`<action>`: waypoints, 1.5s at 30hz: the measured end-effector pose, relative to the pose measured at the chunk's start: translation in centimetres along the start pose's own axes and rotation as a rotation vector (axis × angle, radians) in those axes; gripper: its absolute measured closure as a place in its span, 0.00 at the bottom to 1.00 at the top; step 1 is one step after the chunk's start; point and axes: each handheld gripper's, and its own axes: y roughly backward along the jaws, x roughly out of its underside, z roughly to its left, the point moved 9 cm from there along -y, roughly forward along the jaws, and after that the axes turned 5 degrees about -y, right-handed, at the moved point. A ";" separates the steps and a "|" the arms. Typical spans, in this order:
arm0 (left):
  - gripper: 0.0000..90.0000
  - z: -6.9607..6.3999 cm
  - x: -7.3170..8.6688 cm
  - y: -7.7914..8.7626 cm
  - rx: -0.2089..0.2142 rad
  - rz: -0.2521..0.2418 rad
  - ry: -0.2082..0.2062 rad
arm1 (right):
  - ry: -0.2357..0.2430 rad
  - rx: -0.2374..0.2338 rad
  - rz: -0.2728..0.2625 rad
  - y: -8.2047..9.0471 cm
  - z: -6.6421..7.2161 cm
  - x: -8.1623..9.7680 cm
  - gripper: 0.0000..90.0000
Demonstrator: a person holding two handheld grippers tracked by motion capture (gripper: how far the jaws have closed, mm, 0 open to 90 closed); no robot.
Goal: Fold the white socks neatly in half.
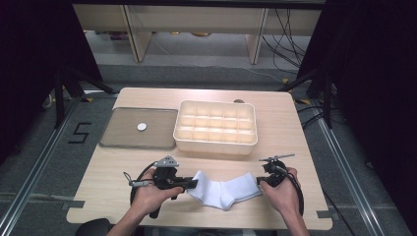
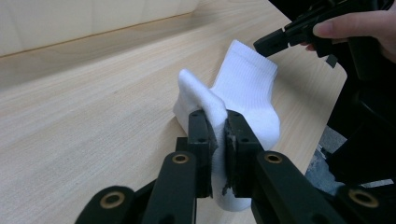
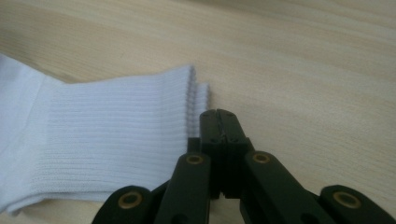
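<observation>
We see the white sock (image 1: 223, 190) lying lengthwise between our hands on the table's (image 1: 295, 128) near edge, toe pinched in the left gripper (image 2: 218, 122), while the right gripper (image 3: 218, 122), jaws closed and empty, sits just beside the ribbed cuff.

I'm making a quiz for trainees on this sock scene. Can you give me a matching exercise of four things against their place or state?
Things:
1. white sock
2. left gripper
3. right gripper
4. flat grey tray

Places or states:
A. jaws shut on nothing, beside the ribbed cuff
B. at the table's far left, a small white disc on it
C. lying on the table between the two grippers
D. clamped on the sock's toe end

Pairs: 1-C, 2-D, 3-A, 4-B
</observation>
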 end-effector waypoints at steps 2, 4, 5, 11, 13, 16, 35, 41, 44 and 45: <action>0.91 0.0 0.0 0.0 0.006 -0.001 0.003 | 0.002 0.011 0.005 -0.2 0.0 0.1 1.00; 0.91 0.0 0.0 0.0 0.004 -0.001 0.003 | 0.005 0.014 0.006 -0.3 0.0 0.1 1.00; 0.91 0.1 -0.1 0.0 -0.004 -0.004 0.002 | 0.003 0.013 0.007 -0.3 0.0 0.1 1.00; 0.91 0.0 -0.2 -0.1 0.001 -0.002 -0.005 | 0.007 0.012 0.008 -0.6 0.4 0.3 1.00; 0.91 0.0 -0.2 -0.1 0.006 -0.004 -0.003 | -0.018 0.017 0.017 -0.7 0.7 0.4 1.00; 0.91 0.0 -0.3 -0.1 -0.004 -0.003 -0.006 | -0.036 0.027 0.022 -0.8 0.9 0.4 1.00; 0.91 -0.5 -0.7 -0.3 0.005 -0.005 -0.012 | 0.024 -0.022 0.023 -1.2 2.3 0.3 1.00; 0.91 -0.5 -0.8 -0.4 0.006 -0.005 -0.015 | 0.008 -0.019 0.026 -1.2 2.7 0.3 1.00; 0.91 -0.4 -0.8 -0.3 0.002 -0.002 -0.023 | -0.005 -0.015 0.032 -1.3 3.0 0.3 1.00; 0.91 -0.4 -0.9 -0.3 0.000 -0.003 -0.024 | 0.001 -0.015 0.030 -1.3 3.0 0.3 1.00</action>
